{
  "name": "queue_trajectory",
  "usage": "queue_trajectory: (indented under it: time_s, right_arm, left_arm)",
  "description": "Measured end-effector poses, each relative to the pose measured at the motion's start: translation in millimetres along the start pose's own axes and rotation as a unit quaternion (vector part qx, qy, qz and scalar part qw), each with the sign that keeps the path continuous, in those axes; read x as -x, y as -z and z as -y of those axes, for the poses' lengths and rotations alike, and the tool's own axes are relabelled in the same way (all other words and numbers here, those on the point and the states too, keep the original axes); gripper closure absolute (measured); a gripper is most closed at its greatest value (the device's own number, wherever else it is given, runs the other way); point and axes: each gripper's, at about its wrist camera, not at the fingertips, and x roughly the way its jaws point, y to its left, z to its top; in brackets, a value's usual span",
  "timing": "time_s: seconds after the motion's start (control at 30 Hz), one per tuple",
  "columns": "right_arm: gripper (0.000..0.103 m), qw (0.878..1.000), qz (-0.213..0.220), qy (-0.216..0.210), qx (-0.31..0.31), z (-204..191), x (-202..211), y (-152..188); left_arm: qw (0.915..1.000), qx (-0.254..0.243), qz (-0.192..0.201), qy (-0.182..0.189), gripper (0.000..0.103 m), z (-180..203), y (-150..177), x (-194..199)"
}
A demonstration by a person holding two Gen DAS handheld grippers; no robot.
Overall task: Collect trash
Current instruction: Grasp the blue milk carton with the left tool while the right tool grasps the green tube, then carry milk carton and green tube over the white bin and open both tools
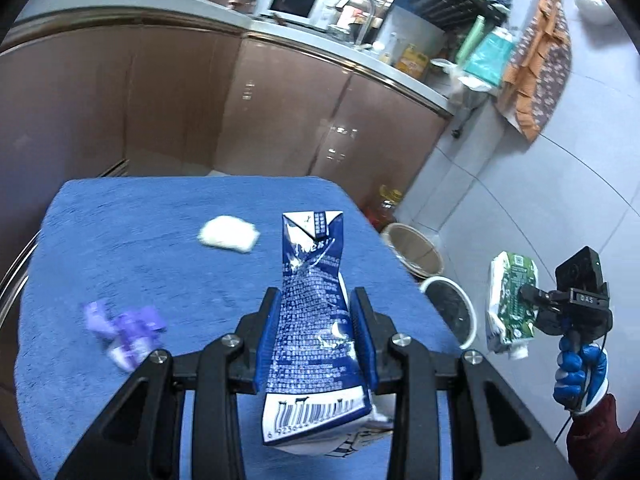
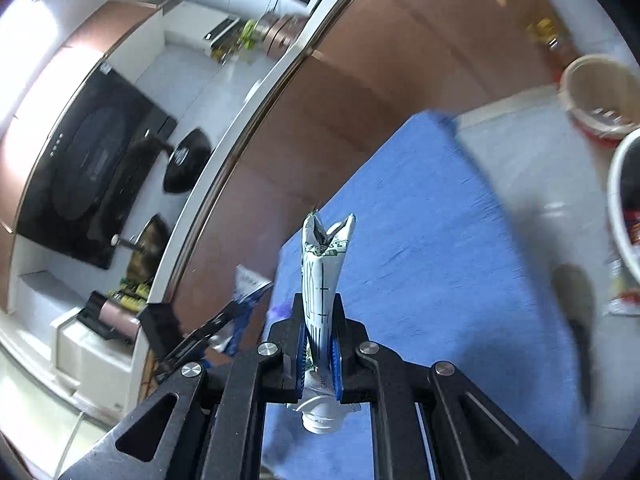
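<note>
My left gripper (image 1: 316,300) is shut on a crumpled blue and white milk carton (image 1: 312,320), held above the blue cloth (image 1: 140,248) on the table. A white crumpled tissue (image 1: 228,233) and a purple wrapper (image 1: 124,332) lie on that cloth. My right gripper (image 2: 319,304) is shut on a flattened green and white carton (image 2: 322,276) with its white cap toward the camera. In the left wrist view the right gripper (image 1: 524,294) holds that green carton (image 1: 510,304) off the table's right edge, above the white bin (image 1: 452,308).
A white bin (image 2: 624,208) and a beige bucket (image 1: 416,252) stand on the tiled floor right of the table. Brown cabinet doors (image 1: 280,112) run behind the table under a cluttered counter. A gloved hand (image 1: 576,372) holds the right gripper. A hob with pans (image 2: 120,184) shows at the left.
</note>
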Motion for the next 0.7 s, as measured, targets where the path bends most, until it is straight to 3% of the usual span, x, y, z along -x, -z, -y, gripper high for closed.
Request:
queue_trajectory:
  time_s: [0.27, 0.47, 0.57, 0.7]
  right_arm:
    - [0.094, 0.992, 0.077, 0.101, 0.027, 24, 79, -23]
    - [0.094, 0.963, 0.136, 0.225, 0.055, 53, 118, -43]
    - [0.093, 0.944, 0.159, 0.285, 0.05, 86, 129, -51]
    - [0.093, 0.929, 0.165, 0.33, 0.033, 126, 131, -59]
  left_arm:
    - [0.9959, -0.045, -0.023, 0.075, 0.07, 99, -36, -65]
    - [0.9853, -0.083, -0.071, 0.132, 0.07, 198, -53, -152]
    - [0.9772, -0.111, -0.103, 0.149, 0.07, 250, -48, -202]
    - [0.9678, -0.124, -0.143, 0.166, 0.07, 298, -36, -263]
